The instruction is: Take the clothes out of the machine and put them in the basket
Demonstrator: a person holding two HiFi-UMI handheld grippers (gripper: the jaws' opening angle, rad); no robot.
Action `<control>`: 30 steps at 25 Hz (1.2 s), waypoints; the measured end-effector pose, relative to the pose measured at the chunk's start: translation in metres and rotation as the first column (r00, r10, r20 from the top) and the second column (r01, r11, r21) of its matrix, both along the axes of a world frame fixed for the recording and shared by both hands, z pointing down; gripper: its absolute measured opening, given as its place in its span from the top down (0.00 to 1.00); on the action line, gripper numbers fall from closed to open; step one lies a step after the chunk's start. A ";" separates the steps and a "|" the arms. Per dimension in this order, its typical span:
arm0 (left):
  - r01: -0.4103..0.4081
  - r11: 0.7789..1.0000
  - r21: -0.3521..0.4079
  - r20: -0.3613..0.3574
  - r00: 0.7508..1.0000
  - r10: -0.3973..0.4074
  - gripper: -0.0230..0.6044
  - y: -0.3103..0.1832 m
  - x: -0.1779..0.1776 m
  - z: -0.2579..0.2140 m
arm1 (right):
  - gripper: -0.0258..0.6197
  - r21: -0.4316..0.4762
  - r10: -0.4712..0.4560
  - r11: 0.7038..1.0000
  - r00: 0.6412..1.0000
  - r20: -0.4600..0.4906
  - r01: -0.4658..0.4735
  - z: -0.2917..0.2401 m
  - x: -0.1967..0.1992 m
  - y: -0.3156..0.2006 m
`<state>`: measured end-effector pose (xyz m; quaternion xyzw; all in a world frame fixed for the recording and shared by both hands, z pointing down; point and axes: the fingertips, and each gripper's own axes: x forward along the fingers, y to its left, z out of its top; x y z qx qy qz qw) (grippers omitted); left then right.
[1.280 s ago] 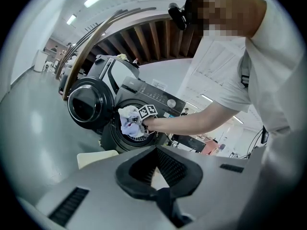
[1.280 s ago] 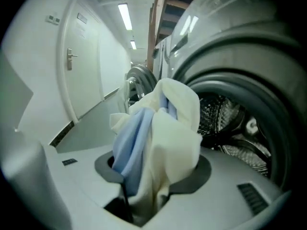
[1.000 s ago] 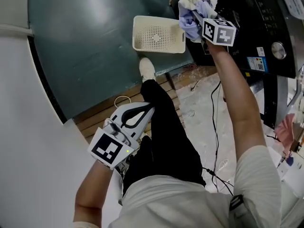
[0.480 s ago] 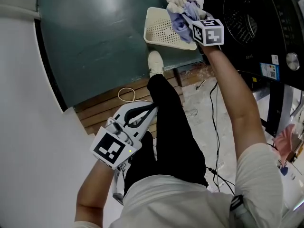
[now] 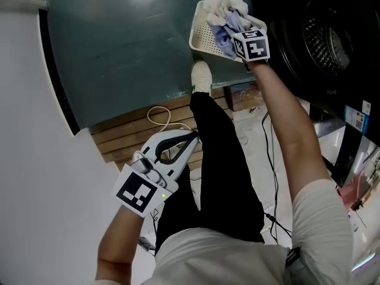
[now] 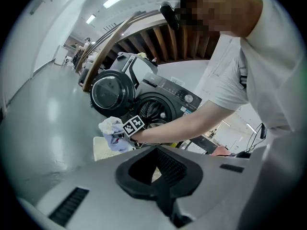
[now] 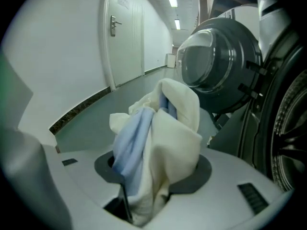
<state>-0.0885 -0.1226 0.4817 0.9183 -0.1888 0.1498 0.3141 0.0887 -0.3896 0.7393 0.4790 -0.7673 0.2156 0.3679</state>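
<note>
While the bundle of cream and pale blue clothes (image 5: 225, 13) is hanging over the white basket (image 5: 200, 39), the right gripper (image 5: 236, 31) is clamping it between partly closed jaws. The dark washing machine (image 5: 320, 40) is standing open just beside them. Nearer the person's leg (image 5: 219, 159), the left gripper (image 5: 189, 139) is hovering with jaws pressed together, holding nothing.

Colours: cream and pale-blue cloth bundle (image 7: 158, 143); cream perforated plastic basket (image 5: 199, 40); black front-loading washing machine (image 5: 320, 46), dark grey door (image 7: 216, 66); teal floor (image 5: 130, 46).
</note>
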 end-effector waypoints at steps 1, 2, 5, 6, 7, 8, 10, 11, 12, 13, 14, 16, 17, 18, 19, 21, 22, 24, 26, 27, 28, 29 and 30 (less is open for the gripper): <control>-0.001 1.000 0.002 0.008 1.000 0.001 0.97 -0.005 0.000 0.005 | 0.63 -0.013 -0.005 1.000 1.000 -0.001 0.005 0.013 -0.001 -0.001; -0.005 1.000 0.008 0.017 1.000 0.005 0.97 -0.010 0.001 0.011 | 0.63 -0.025 -0.009 1.000 1.000 -0.004 0.009 0.026 -0.001 -0.002; -0.024 0.999 0.028 0.034 0.999 0.023 0.97 -0.027 0.003 0.025 | 0.63 -0.060 -0.013 0.998 1.000 -0.012 0.013 0.061 0.002 -0.007; -0.030 0.999 0.031 0.036 0.999 0.029 0.97 -0.032 0.004 0.030 | 0.63 -0.071 -0.015 0.997 1.000 -0.015 0.014 0.072 0.003 -0.009; -0.035 0.999 0.031 0.038 0.999 0.034 0.97 -0.037 0.004 0.035 | 0.63 -0.084 -0.017 0.996 1.000 -0.017 0.016 0.083 0.003 -0.010; -0.039 0.999 0.026 0.039 0.999 0.038 0.97 -0.041 0.006 0.040 | 0.63 -0.098 -0.021 0.995 1.000 -0.020 0.019 0.094 0.004 -0.011; -0.039 0.999 0.004 0.041 0.998 0.038 0.97 -0.049 0.011 0.052 | 0.63 -0.129 -0.032 0.991 0.999 -0.024 0.029 0.117 0.005 -0.010; -0.035 0.999 -0.009 0.042 0.999 0.035 0.97 -0.053 0.013 0.059 | 0.63 -0.143 -0.039 0.989 0.999 -0.024 0.035 0.129 0.005 -0.010; -0.033 0.999 -0.020 0.043 0.999 0.034 0.97 -0.058 0.015 0.064 | 0.63 -0.157 -0.046 0.987 0.999 -0.023 0.042 0.140 0.005 -0.009; -0.035 0.999 -0.027 0.044 0.998 0.036 0.97 -0.062 0.017 0.069 | 0.63 -0.169 -0.053 0.984 0.998 -0.025 0.048 0.151 0.004 -0.009; -0.040 0.999 -0.030 0.046 0.998 0.042 0.97 -0.065 0.019 0.074 | 0.62 -0.179 -0.059 0.982 0.998 -0.029 0.053 0.160 0.005 -0.009; -0.051 0.998 -0.036 0.050 0.997 0.052 0.97 -0.070 0.022 0.084 | 0.62 -0.200 -0.065 0.978 0.997 -0.040 0.056 0.179 0.007 -0.010; -0.051 0.998 -0.041 0.052 0.997 0.053 0.97 -0.072 0.023 0.089 | 0.62 -0.211 -0.066 0.976 0.997 -0.040 0.056 0.188 0.008 -0.010; -0.049 0.998 -0.048 0.054 0.997 0.052 0.97 -0.075 0.024 0.093 | 0.61 -0.221 -0.065 0.974 0.997 -0.038 0.055 0.197 0.007 -0.011; -0.046 0.997 -0.056 0.057 0.997 0.049 0.97 -0.077 0.024 0.098 | 0.61 -0.232 -0.065 0.971 0.997 -0.035 0.055 0.205 0.006 -0.011; -0.042 0.996 -0.073 0.062 0.997 0.046 0.97 -0.082 0.025 0.107 | 0.61 -0.250 -0.074 0.966 0.997 -0.032 0.064 0.219 0.005 -0.011; -0.042 0.996 -0.079 0.063 0.997 0.048 0.97 -0.084 0.026 0.110 | 0.61 -0.257 -0.083 0.964 0.996 -0.036 0.071 0.225 0.005 -0.012; -0.053 0.995 -0.081 0.064 0.996 0.058 0.97 -0.088 0.028 0.114 | 0.58 -0.272 -0.097 0.959 0.994 -0.048 0.081 0.235 0.007 -0.012; -0.061 0.995 -0.082 0.062 0.996 0.066 0.97 -0.092 0.029 0.116 | 0.53 -0.296 -0.092 0.952 0.994 -0.051 0.073 0.243 0.008 -0.011; -0.059 0.995 -0.085 0.061 0.996 0.065 0.97 -0.093 0.029 0.117 | 0.51 -0.311 -0.086 0.948 0.995 -0.046 0.068 0.246 0.008 -0.009; -0.055 0.994 -0.090 0.057 0.997 0.060 0.97 -0.094 0.028 0.117 | 0.49 -0.322 -0.084 0.944 0.996 -0.041 0.066 0.248 0.009 -0.008; -0.047 0.994 -0.096 0.053 0.997 0.052 0.97 -0.095 0.028 0.117 | 0.47 -0.328 -0.087 0.942 0.995 -0.042 0.069 0.249 0.009 -0.006; -0.040 0.994 -0.103 0.048 0.998 0.045 0.97 -0.096 0.028 0.116 | 0.46 -0.327 -0.093 0.942 0.994 -0.050 0.072 0.247 0.011 -0.005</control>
